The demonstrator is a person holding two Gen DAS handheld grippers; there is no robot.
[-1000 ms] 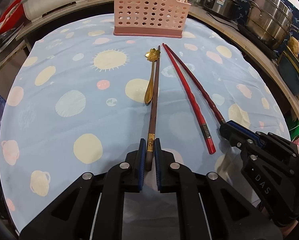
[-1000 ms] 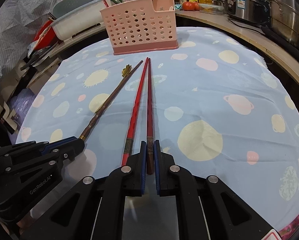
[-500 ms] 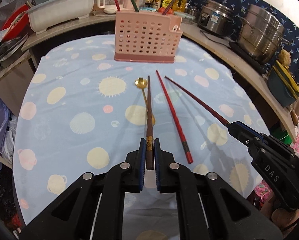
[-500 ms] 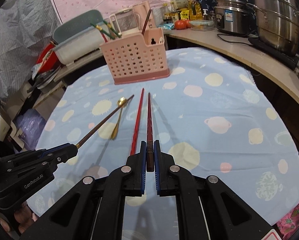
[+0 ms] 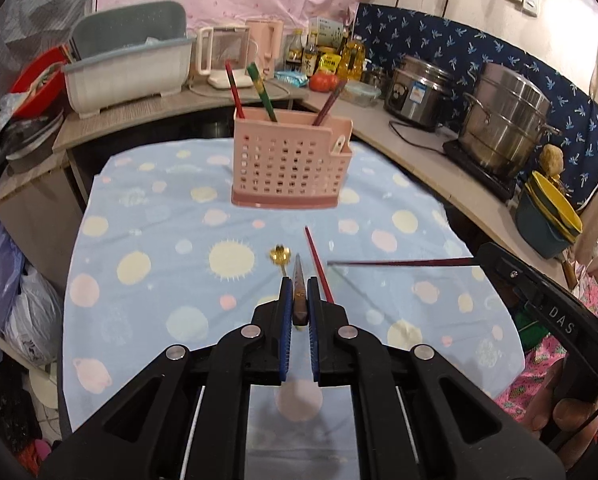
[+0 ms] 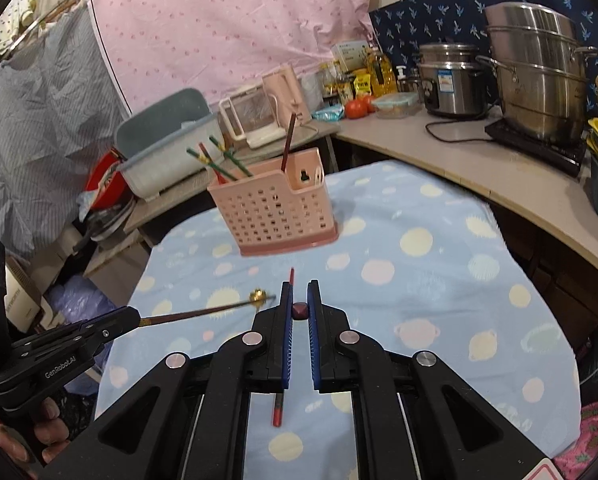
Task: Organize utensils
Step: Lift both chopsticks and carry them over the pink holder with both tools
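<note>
- Two grippers are up off the counter (image 5: 147, 200), each with its jaws closed on one chopstick — we hold one in either hand.
- Our left gripper (image 5: 299, 304) clamps a brown chopstick (image 5: 298, 288) near its butt end; in the right wrist view that stick (image 6: 195, 314) runs level toward the middle, above the cloth.
- Our right gripper (image 6: 299, 308) clamps a dark red chopstick (image 6: 299, 310), seen end-on between the blue pads; from the left wrist view it (image 5: 399, 262) lies nearly horizontal in the air, its tip pointing left.
- A bright red chopstick (image 5: 318, 264) lies on the blue spotted cloth just right of our left jaws, and its lower end (image 6: 277, 410) shows under the right gripper.
- A gold spoon (image 5: 280, 255) with a flower-shaped end rests on the cloth just beside the brown stick's tip.
- The pink perforated holder (image 5: 291, 164) stands upright at the far side of the cloth, well apart from both grippers — red, green and brown sticks lean inside it.
- Steel pots (image 5: 503, 120) sit on the curved worktop to the right.
</note>
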